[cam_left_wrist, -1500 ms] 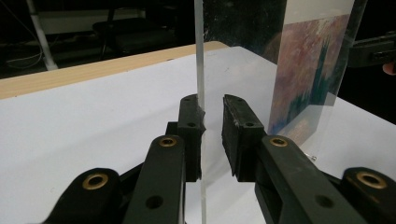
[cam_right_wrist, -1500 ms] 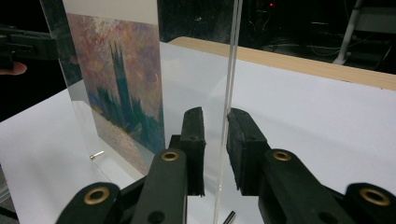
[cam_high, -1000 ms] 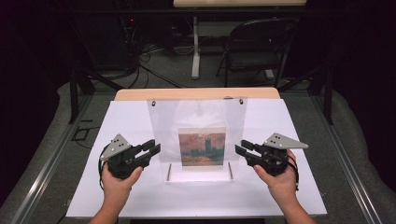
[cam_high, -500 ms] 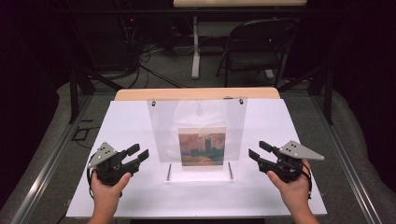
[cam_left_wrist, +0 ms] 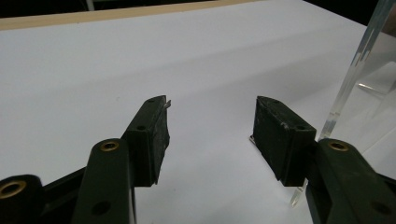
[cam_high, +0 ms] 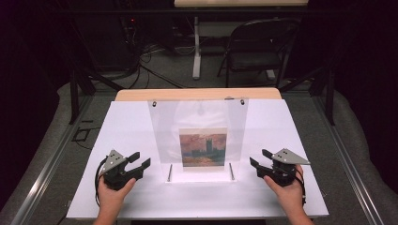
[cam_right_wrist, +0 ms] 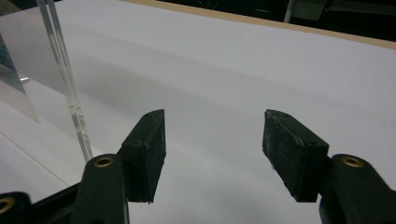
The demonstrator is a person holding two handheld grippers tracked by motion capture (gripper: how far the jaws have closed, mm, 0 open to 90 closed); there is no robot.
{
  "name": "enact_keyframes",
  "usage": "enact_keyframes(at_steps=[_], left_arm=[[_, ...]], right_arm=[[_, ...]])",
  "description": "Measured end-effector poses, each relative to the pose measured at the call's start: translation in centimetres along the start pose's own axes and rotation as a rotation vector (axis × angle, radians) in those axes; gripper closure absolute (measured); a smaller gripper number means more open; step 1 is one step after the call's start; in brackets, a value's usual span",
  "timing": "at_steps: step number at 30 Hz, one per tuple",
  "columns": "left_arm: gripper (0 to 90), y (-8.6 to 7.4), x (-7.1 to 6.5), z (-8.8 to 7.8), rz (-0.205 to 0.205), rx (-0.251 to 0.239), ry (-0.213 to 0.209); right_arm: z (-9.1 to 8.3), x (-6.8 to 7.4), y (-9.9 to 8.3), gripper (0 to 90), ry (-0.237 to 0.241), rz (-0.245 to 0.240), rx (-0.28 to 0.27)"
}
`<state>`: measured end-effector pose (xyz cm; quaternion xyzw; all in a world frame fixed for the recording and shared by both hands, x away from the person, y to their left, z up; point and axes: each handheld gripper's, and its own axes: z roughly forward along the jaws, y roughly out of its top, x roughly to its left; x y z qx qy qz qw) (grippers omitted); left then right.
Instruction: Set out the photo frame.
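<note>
A clear acrylic picture stand point(cam_high: 199, 117) stands upright in the middle of the white table point(cam_high: 291, 122), with a small reddish painting point(cam_high: 203, 146) in it. My left gripper point(cam_high: 141, 159) rests low over the table to the stand's left, open, with nothing between its jaws, which have just been opening. My right gripper point(cam_high: 259, 157) mirrors it on the stand's right, also open and empty, its jaws likewise just opened wider. In the left gripper view the left gripper point(cam_left_wrist: 212, 105) has the stand's edge point(cam_left_wrist: 355, 70) at its right. In the right gripper view the right gripper point(cam_right_wrist: 215, 116) has that edge point(cam_right_wrist: 70, 93) at its left.
The table's far edge is a wooden strip point(cam_high: 197, 94). Beyond it stand a dark folding chair point(cam_high: 256, 49) and a white table leg point(cam_high: 196, 51), with cables point(cam_high: 145, 61) on the floor. Metal rails point(cam_high: 42, 173) run along both sides of the table.
Both hands have drawn away from the stand, outward and toward the near edge, and sunk to the table. Both pairs of jaws stand wider apart than before.
</note>
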<state>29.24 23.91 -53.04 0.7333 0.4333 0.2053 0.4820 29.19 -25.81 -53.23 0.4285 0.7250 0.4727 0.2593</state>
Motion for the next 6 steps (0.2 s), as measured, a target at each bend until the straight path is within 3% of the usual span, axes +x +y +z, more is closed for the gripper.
enact_keyframes(at_steps=[6], left_arm=[[45.1,-0.29,0.21,0.35,-0.007,0.008,0.006]], right_arm=[[0.71,0.11,-0.81,40.6,0.027,-0.002,0.038]])
